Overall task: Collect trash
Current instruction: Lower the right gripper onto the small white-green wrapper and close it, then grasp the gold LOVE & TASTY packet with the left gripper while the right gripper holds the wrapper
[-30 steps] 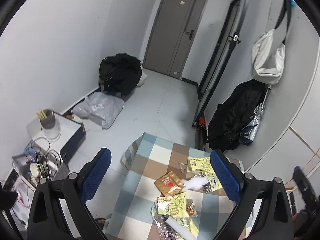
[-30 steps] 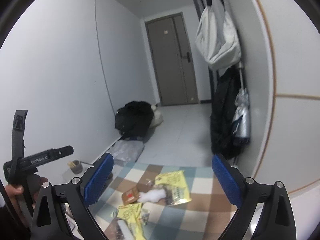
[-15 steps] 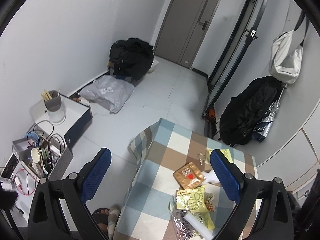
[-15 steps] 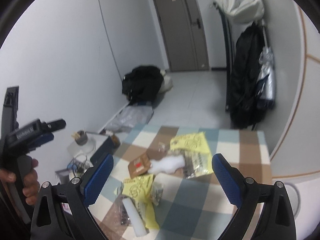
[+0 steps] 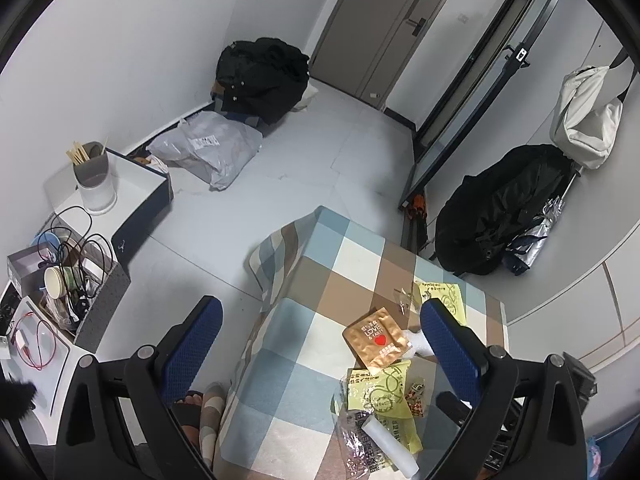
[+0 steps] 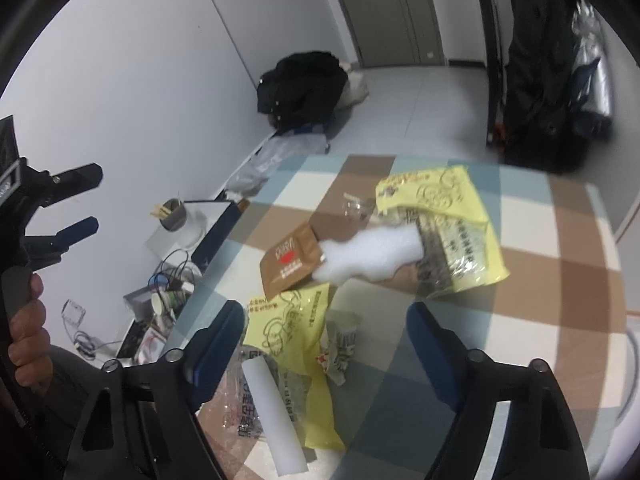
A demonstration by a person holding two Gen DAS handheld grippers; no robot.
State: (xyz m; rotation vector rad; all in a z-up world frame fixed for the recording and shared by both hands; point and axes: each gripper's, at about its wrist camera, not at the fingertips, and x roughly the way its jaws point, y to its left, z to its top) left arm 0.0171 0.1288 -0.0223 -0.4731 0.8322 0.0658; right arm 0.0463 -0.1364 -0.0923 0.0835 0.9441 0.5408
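Note:
Trash lies on a checked tablecloth (image 5: 304,360): a brown packet (image 5: 378,340) (image 6: 290,262), a white foam piece (image 6: 368,256), two yellow wrappers (image 6: 288,320) (image 6: 440,216), a crumpled small wrapper (image 6: 340,344) and a white roll (image 6: 276,412) on clear plastic. My right gripper (image 6: 326,318) hangs just above the near yellow wrapper. Its jaws are closing, and the pads touch nothing. My left gripper (image 5: 320,320) is open over the table's left edge, holding nothing. It also shows at the left of the right wrist view (image 6: 96,196), held by a hand (image 6: 28,332).
On the floor stand a black bag (image 5: 260,76), a grey parcel bag (image 5: 208,148), a box with a cup of chopsticks (image 5: 94,176) and a cable-filled box (image 5: 68,276). A black coat (image 5: 504,208) hangs right. A sandalled foot (image 5: 192,400) rests by the table.
The right gripper has dropped and tipped down toward the trash, and its jaws have narrowed. The left gripper has sunk a little and tilted down, so the table fills more of its view.

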